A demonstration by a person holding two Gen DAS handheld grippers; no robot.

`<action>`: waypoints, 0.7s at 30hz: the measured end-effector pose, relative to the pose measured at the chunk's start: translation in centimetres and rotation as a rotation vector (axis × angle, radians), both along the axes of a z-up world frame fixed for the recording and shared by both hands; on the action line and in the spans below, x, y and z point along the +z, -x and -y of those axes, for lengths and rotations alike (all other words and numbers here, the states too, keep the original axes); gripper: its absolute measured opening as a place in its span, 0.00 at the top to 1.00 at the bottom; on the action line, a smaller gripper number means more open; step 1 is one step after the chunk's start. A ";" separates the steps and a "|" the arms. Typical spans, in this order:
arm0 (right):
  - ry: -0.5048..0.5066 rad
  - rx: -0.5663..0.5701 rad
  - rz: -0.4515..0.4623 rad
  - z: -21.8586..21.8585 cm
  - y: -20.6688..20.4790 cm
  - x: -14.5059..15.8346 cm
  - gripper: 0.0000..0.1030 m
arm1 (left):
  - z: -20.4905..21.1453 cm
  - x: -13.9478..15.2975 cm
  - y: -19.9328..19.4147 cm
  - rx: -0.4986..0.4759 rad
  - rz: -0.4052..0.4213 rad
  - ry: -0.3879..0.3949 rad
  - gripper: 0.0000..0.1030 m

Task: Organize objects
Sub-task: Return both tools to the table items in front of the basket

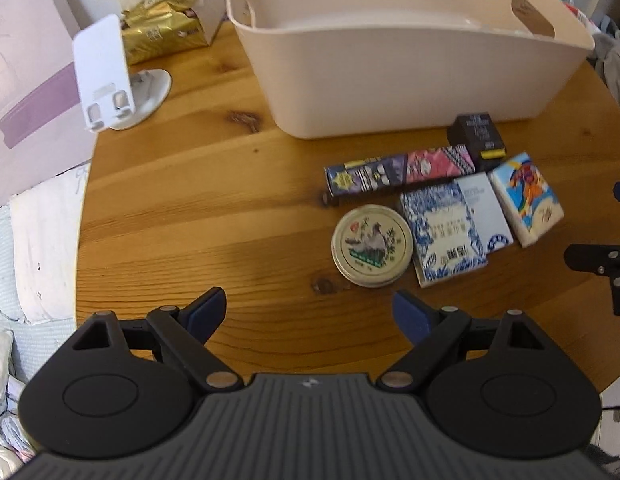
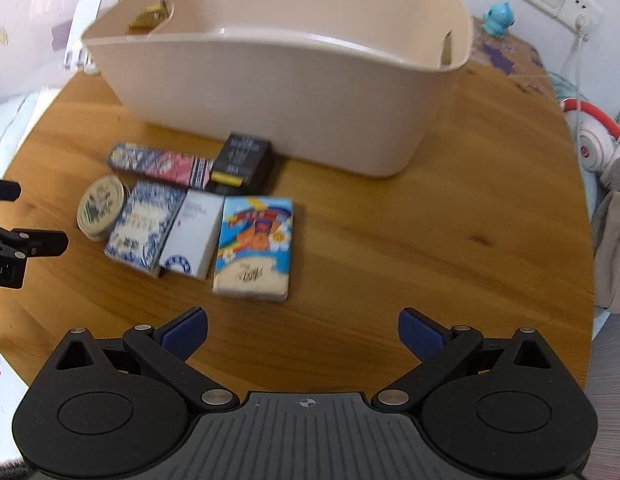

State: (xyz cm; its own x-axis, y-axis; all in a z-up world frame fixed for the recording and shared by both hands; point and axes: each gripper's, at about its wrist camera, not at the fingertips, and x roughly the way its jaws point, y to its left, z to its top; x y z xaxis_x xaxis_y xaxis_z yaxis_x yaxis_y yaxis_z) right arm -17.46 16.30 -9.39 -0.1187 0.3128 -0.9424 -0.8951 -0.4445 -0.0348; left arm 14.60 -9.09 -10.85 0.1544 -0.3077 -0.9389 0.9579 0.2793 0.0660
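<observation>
Right of centre in the left-wrist frame, the long purple-and-pink patterned carton [image 1: 399,170] lies flat before the beige plastic tub [image 1: 389,76], long axis left-to-right, while left gripper [image 1: 310,314] and right gripper [image 2: 303,330] gape wide, empty.

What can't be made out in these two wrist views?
- Floor of the beige bin: left wrist view, hidden by its near wall; the right wrist view shows only part.
- Print on the blue-and-white box: both views, blurred.
- Black box: label too small.
- Left gripper: right wrist view, cut off by the edge.
</observation>
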 end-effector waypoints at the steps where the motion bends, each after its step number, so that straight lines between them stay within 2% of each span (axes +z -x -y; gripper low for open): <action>1: 0.006 0.005 0.006 0.0 0.1 -0.4 0.00 | 0.1 -0.3 0.1 -0.008 0.001 -0.006 0.12; 14: 0.000 0.032 0.070 -1.0 2.0 -3.1 0.00 | 2.3 -3.1 -0.4 -0.001 -0.067 -0.018 0.12; 21: 0.011 0.042 0.022 -1.2 2.7 -3.3 0.00 | 3.5 -3.6 -0.2 -0.014 -0.061 0.008 0.15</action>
State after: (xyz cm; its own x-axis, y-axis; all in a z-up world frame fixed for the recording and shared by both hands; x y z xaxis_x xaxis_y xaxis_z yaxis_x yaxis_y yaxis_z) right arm -20.20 17.54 -12.64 -0.1111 0.2971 -0.9484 -0.8745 -0.4825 -0.0487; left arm 14.76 -12.62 -14.46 0.0927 -0.3169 -0.9439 0.9639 0.2663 0.0053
